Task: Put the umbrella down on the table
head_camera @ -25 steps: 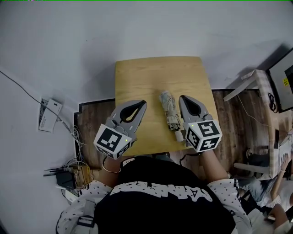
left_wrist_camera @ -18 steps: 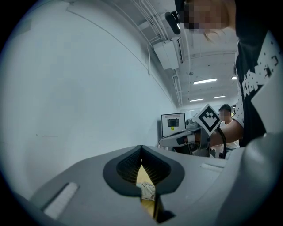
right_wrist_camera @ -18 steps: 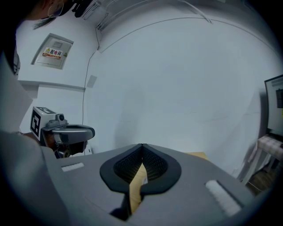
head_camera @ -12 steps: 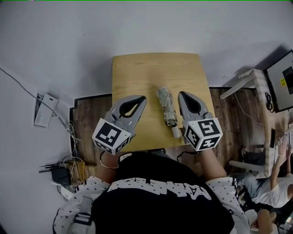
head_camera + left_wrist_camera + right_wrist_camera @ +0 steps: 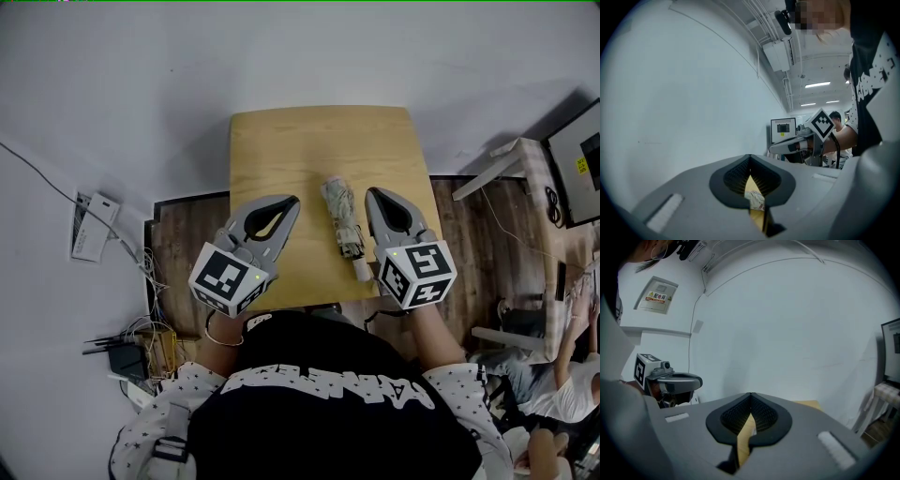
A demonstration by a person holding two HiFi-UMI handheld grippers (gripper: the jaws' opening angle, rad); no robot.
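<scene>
A folded, pale patterned umbrella (image 5: 345, 229) lies on the small wooden table (image 5: 309, 150), handle end toward the person. My right gripper (image 5: 375, 196) hovers just right of it, jaws shut with nothing between them. My left gripper (image 5: 290, 203) is over the table's left part, a little left of the umbrella, also shut and empty. In the left gripper view a bit of the umbrella (image 5: 756, 200) shows through the gap behind the closed jaw tips (image 5: 750, 157). In the right gripper view the jaw tips (image 5: 751, 394) meet, with only table wood behind them.
The table stands against a white wall, on dark wood flooring (image 5: 183, 244). Cables and a power strip (image 5: 92, 228) lie on the floor at left. A white desk (image 5: 530, 164) with a monitor stands at right, and other people sit at lower right.
Between one second ago and half a second ago the head view shifted slightly; since then nothing has moved. Both grippers and the umbrella keep their places.
</scene>
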